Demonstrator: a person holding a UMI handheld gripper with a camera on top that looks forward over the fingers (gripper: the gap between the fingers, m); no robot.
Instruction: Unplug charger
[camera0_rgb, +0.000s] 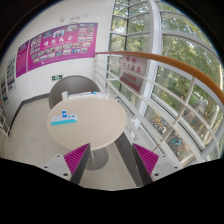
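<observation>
Count taken from the gripper view. Desk (95, 125): one, round and white. Chair (68, 92): one, grey, standing at the far side of the desk. Items lying on the desk: one small blue and white item (66, 118), identity not determinable. Posters (62, 45) on the back wall: two large ones in pink and purple. Tool (110, 158): one, with two fingers, each bearing one magenta pad (76, 158).

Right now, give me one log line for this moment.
gripper: open, holding nothing | round table: ahead | blue-white item: on table | chair: behind table | charger: not identifiable
</observation>
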